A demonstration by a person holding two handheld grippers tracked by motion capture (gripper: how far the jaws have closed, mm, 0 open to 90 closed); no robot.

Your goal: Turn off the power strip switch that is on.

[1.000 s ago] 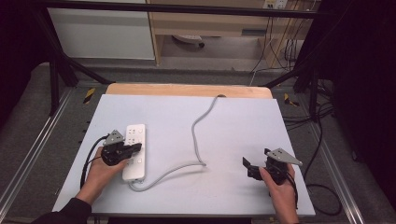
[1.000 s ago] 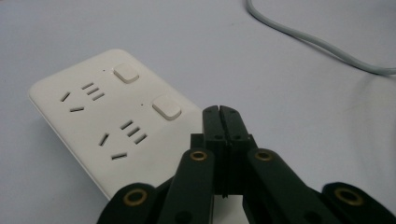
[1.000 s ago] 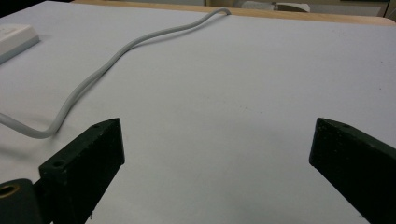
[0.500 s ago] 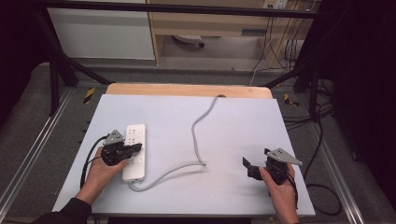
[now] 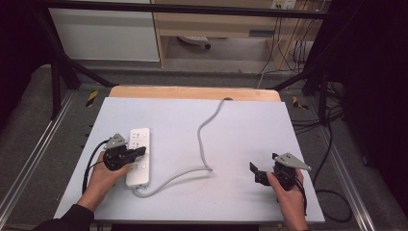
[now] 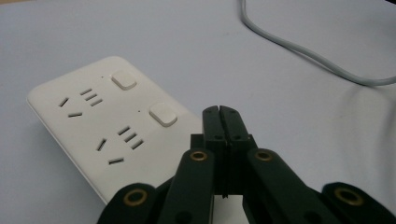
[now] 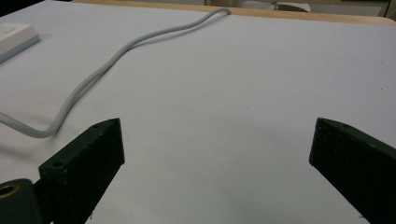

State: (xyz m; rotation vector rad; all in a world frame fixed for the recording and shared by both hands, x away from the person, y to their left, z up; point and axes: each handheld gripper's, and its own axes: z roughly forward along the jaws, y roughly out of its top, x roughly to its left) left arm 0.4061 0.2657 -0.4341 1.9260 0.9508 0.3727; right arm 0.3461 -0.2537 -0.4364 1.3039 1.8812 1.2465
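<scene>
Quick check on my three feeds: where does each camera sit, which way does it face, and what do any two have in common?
High view: above the near table edge, looking forward and down; both forearms, left gripper and right gripper show.
Left gripper view: on the left gripper, facing its shut jaws above the power strip.
Right gripper view: on the right gripper, facing across the table between open jaws.
Shared: all three show the strip and its grey cord.
</scene>
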